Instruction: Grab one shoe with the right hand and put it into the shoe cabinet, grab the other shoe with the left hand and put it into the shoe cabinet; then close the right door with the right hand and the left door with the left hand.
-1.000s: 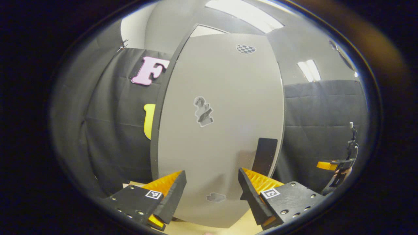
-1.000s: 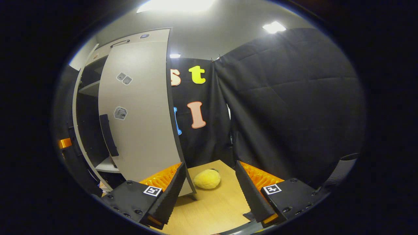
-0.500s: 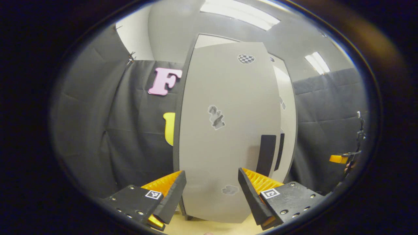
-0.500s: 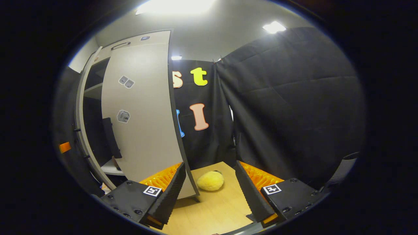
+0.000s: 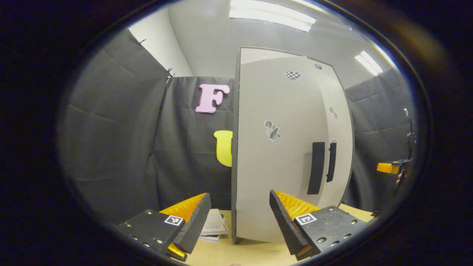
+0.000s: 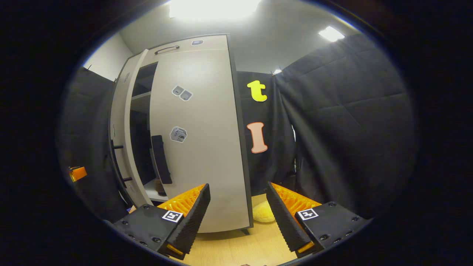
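In the left gripper view the tall grey shoe cabinet's left door stands almost flush, its dark handle next to the right door's handle. My left gripper is open and holds nothing, just in front of the door's lower part. In the right gripper view the right door is ajar, with a dark gap that shows shelves inside. A small brownish shape sits on a low shelf; I cannot tell what it is. My right gripper is open and empty before the door's lower edge.
A yellow plush lump lies on the wooden floor behind the right door's corner. A stack of papers rests beside the cabinet's left side. The other gripper shows at the far right. Black cloth walls stand around the cabinet.
The left door has swung round from wide open to nearly flush. The right door has also swung further toward the cabinet, narrowing its gap. Both grippers stay open.
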Demonstrator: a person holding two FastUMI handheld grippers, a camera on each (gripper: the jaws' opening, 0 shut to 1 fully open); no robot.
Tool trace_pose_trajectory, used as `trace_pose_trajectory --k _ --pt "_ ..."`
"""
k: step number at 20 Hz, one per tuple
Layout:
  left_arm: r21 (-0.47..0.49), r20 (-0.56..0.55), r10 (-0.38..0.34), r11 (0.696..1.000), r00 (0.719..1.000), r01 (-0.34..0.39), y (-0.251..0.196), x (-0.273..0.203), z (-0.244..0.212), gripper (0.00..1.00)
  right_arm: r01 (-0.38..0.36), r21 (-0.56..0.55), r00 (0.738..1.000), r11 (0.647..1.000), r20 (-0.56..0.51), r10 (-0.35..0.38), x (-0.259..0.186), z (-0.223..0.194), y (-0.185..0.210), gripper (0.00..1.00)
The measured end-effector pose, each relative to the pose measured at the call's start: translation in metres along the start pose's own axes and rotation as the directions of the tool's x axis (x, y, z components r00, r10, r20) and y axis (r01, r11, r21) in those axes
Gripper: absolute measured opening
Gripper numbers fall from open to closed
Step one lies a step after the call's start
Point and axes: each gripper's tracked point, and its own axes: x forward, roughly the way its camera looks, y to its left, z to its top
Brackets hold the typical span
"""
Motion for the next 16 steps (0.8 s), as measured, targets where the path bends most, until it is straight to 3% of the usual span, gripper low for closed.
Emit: trace_pose_trajectory --k 9,16 --pt "-0.076 0.007 0.081 0.994 0.997 -0.081 0.016 -0.013 -0.012 0.99 -0.083 -0.031 0.997 0.996 -0.003 0.083 0.006 -0.005 0.031 0.96" --pt "-0.128 0.025 0.136 0.983 0.99 -0.132 0.016 -0.017 -0.012 0.99 -0.081 -0.048 0.997 0.996 0.004 0.082 0.008 0.009 0.027 0.96"
